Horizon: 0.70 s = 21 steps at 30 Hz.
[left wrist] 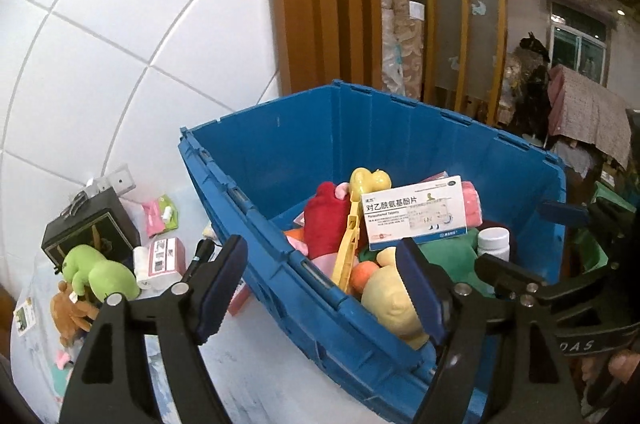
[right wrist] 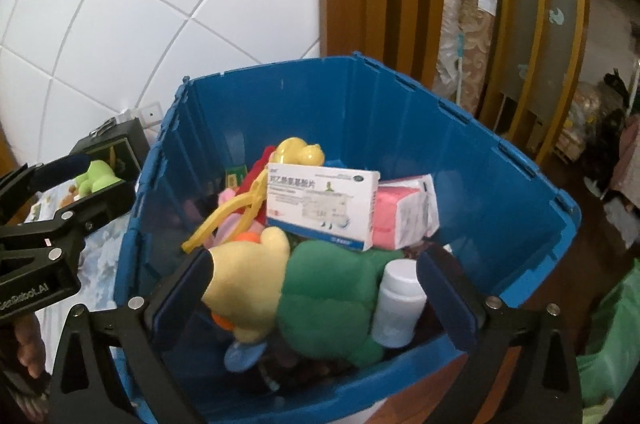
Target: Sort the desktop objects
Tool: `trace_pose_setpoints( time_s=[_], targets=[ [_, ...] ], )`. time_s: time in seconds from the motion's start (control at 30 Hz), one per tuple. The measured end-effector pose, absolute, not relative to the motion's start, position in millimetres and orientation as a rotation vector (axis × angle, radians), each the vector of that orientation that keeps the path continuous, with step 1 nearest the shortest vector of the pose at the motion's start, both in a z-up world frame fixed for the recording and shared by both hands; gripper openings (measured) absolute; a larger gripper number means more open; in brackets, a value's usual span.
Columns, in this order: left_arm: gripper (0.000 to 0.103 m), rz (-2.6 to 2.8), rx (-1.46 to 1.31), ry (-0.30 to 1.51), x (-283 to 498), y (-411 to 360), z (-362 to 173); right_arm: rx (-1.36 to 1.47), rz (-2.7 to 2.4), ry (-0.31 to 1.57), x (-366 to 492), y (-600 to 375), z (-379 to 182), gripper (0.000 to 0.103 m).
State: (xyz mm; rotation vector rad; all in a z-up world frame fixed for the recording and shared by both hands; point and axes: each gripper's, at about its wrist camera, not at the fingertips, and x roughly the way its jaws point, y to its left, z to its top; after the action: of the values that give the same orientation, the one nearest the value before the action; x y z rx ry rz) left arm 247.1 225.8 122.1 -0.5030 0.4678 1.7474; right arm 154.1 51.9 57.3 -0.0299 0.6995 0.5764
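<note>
Over the blue plastic crate [right wrist: 500,208], right gripper [right wrist: 316,300] spread wide, nothing gripped; white-and-blue cardboard tablet box [right wrist: 320,204] lies atop the pile, long axis crosswise. Left gripper [left wrist: 320,288] also released, straddling the crate's left rim, farther off.

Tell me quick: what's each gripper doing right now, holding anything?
Left gripper: open, fingers empty, straddling the blue bin wall.
Right gripper: open wide, holding nothing, above the toys in the bin.
</note>
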Motion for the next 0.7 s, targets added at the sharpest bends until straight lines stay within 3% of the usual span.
trace_pose_setpoints(
  time_s=[0.7],
  targets=[
    [0.076,1.712,-0.497,0.461,246.9,206.9,124.9,-0.083,0.606,0.678,118.8,39.6,74.0,0.103]
  ],
)
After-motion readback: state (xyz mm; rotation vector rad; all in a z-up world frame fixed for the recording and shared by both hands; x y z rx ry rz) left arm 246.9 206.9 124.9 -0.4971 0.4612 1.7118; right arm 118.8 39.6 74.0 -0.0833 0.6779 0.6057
